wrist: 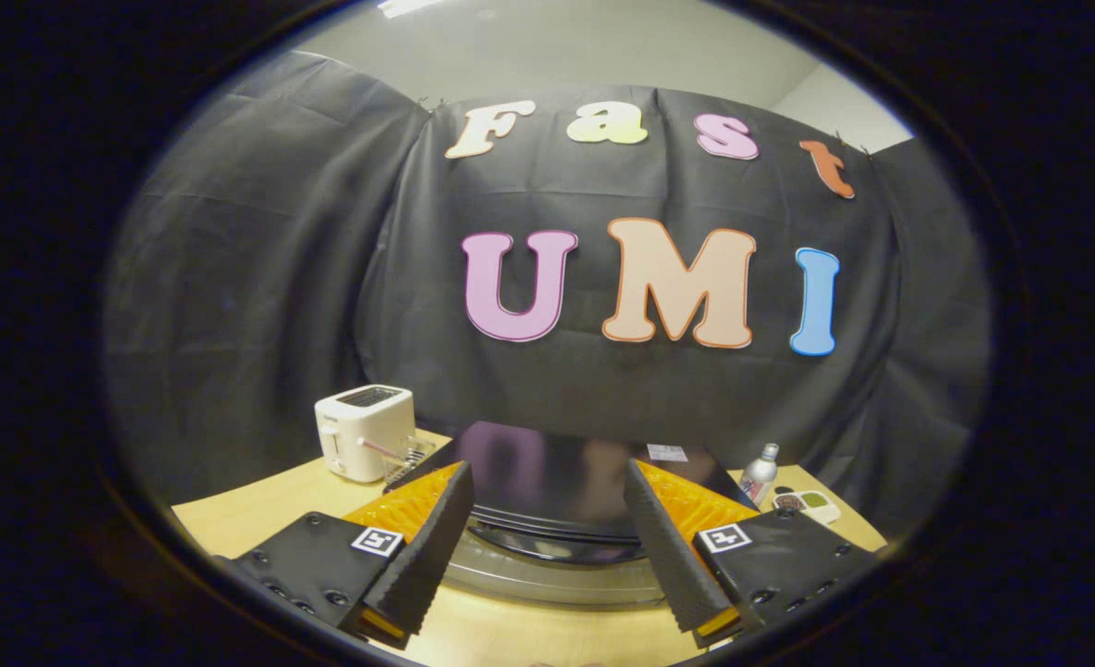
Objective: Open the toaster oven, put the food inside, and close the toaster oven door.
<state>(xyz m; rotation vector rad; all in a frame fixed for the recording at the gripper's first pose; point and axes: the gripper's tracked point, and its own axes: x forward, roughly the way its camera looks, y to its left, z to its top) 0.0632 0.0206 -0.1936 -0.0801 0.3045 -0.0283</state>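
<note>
While the gripper (547,519) hung above the wooden table (260,514), its two fingers (422,556) stood spread wide apart, pinching nothing. One toaster oven (547,491) sat just ahead of them and partly between them, seen from above: a single black glossy top and, below it, a curved dark and silvery front edge. Its door could not be made out from this angle, so whether it stood open or closed could not be told, and the fingers covered both of its front corners. A small pale label (667,452) lay on its top towards the right.

One white pop-up toaster (362,431) stood on the table beyond the left finger, with a clear wire-like rack (409,456) just beside it, too small to read clearly. Beyond the right finger stood one small bottle (759,474) and, near it, one shallow dish (807,503) holding dark and green contents that could not be identified. No item could be singled out with certainty as the food.

Bare tabletop lay open to the left of the oven and in front of it, under the fingers; the table's far edge met the black cloth wall (260,306).
</note>
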